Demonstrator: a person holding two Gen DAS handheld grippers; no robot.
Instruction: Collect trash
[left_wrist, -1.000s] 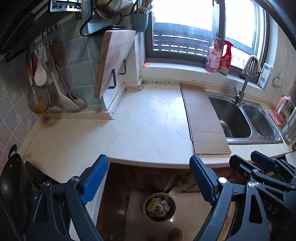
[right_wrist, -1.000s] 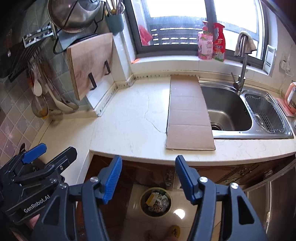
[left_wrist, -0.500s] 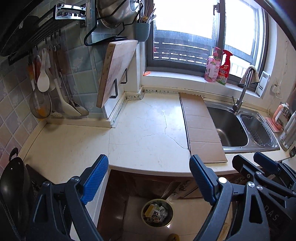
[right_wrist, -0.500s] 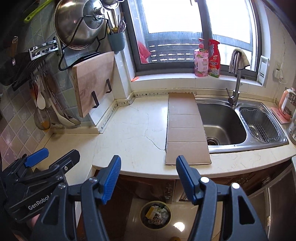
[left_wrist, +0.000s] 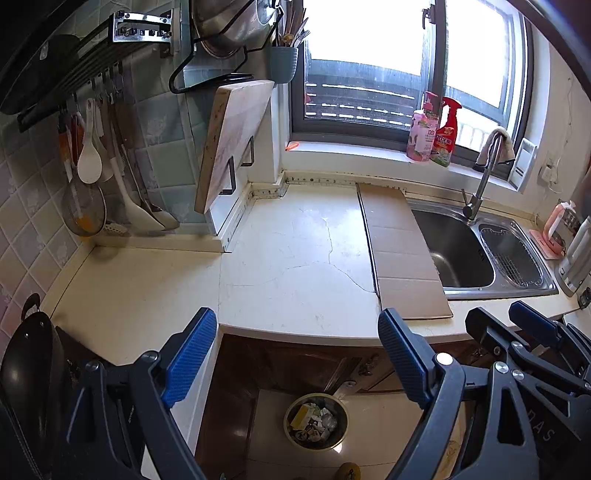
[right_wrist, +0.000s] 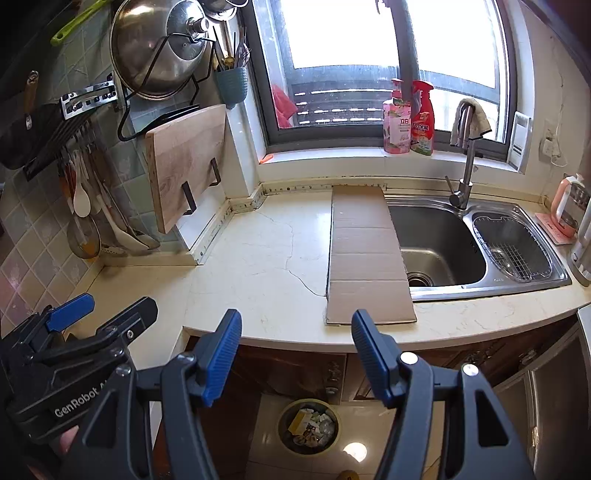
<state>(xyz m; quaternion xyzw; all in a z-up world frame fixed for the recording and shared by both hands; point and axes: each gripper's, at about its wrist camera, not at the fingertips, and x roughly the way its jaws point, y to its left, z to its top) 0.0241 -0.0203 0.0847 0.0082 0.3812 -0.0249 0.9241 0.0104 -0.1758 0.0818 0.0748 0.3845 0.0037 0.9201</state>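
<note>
Now your right gripper (right_wrist: 295, 354), fingers wide and empty, sits nearer the flat brown cardboard strip (right_wrist: 365, 254), lengthwise ahead beside the steel sink (right_wrist: 443, 247).

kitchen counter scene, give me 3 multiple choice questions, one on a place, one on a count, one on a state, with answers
1. Where does the cardboard sheet lie?
A. on the floor
B. on the counter, along the left edge of the sink
C. on the windowsill

2. How many bottles stand on the windowsill?
A. two
B. four
C. none

3. How do the two grippers stand?
A. both shut on trash
B. left shut, right open
C. both open and empty

Answers:
1 B: the cardboard sheet lies flat on the counter, its right side over the sink's rim.
2 A: a pink bottle and a red spray bottle stand side by side.
3 C: the left gripper and the right gripper show wide gaps with nothing between the pads; through them the trash bin shows on the floor.
</note>
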